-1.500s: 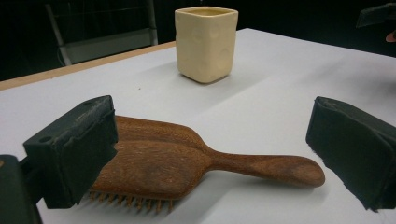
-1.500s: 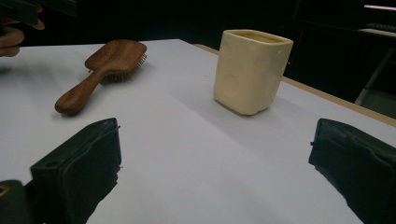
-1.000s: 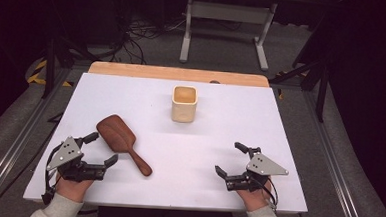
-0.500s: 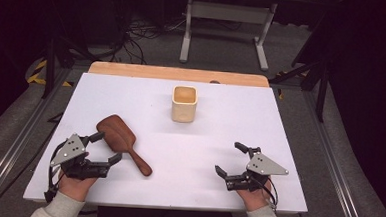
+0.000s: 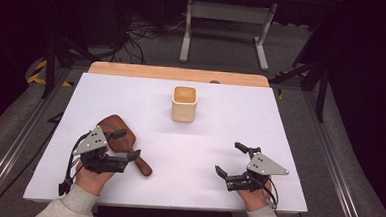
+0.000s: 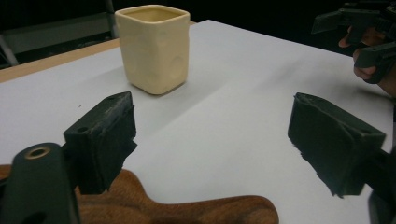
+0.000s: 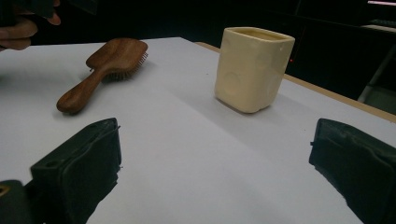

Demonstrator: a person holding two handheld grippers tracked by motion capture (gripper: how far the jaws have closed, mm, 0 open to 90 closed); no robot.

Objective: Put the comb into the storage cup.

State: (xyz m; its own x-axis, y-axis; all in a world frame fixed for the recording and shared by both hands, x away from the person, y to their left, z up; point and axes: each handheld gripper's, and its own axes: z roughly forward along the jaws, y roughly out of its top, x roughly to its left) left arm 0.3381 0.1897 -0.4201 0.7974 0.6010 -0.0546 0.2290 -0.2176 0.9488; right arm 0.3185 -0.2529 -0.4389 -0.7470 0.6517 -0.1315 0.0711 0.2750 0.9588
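Note:
A brown wooden hairbrush (image 5: 121,133) lies bristles down on the white table (image 5: 131,95), its handle (image 6: 187,210) pointing toward the near edge. My left gripper (image 5: 128,145) hovers over the handle. Its jaws have just been closing but still stand wide; the handle lies low between them and neither pad touches it. In the left gripper view the left gripper (image 6: 219,140) looks past the handle at a cream square cup (image 6: 156,46). My right gripper (image 5: 231,159) rests open and empty at the near right. The right gripper view shows its open jaws, the right gripper (image 7: 219,172), the hairbrush (image 7: 102,70) and the cup (image 7: 252,67).
The cup (image 5: 184,104) stands upright at the table's middle back, well apart from both grippers. A wooden strip (image 5: 178,73) runs along the far edge. Beyond it are a metal stand (image 5: 225,20) and cables on the floor.
My left gripper has moved right and slightly forward, from beside the brush to over its handle, and its jaws stand a little narrower. The right gripper has not moved.

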